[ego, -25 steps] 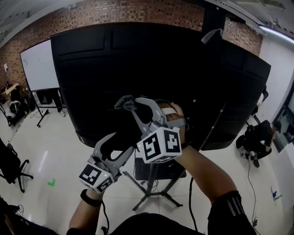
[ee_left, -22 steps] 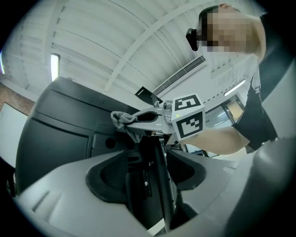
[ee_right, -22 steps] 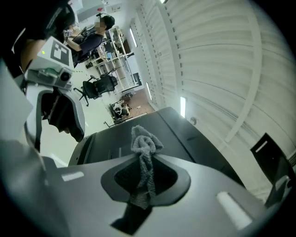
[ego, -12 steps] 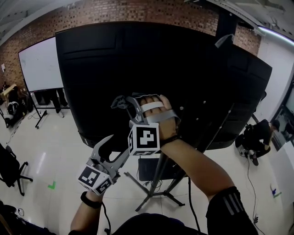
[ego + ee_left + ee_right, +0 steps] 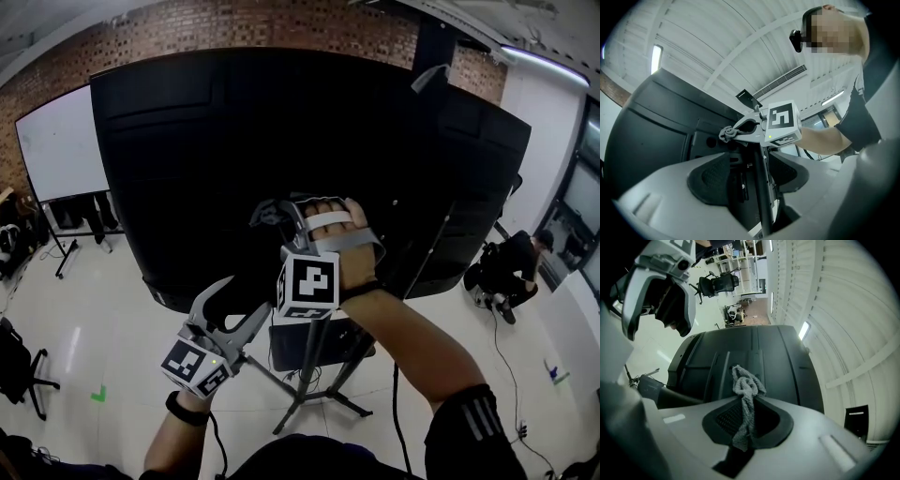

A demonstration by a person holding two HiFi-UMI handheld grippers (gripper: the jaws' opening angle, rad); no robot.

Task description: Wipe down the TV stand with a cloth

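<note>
The big black back panel of the TV (image 5: 216,141) fills the head view, carried on a dark pole (image 5: 314,361) with tripod legs (image 5: 342,403). My right gripper (image 5: 274,216) is raised against the panel's lower middle and is shut on a small grey cloth (image 5: 265,214). In the right gripper view the cloth (image 5: 746,390) hangs bunched between the jaws, right in front of the panel. My left gripper (image 5: 242,298) sits lower and to the left, open and holding nothing. In the left gripper view the pole (image 5: 765,187) shows through the gap of the left gripper (image 5: 754,176), with the cloth (image 5: 726,134) above.
A whiteboard on wheels (image 5: 58,145) stands at the left before a brick wall. An office chair (image 5: 19,366) is on the floor at the left. A person (image 5: 511,272) crouches at the right beside a second black panel (image 5: 483,187). A cable (image 5: 398,422) trails on the white floor.
My right hand has turned so the marker cube faces the camera, and the cloth has shifted slightly right along the panel. The left gripper has barely moved.
</note>
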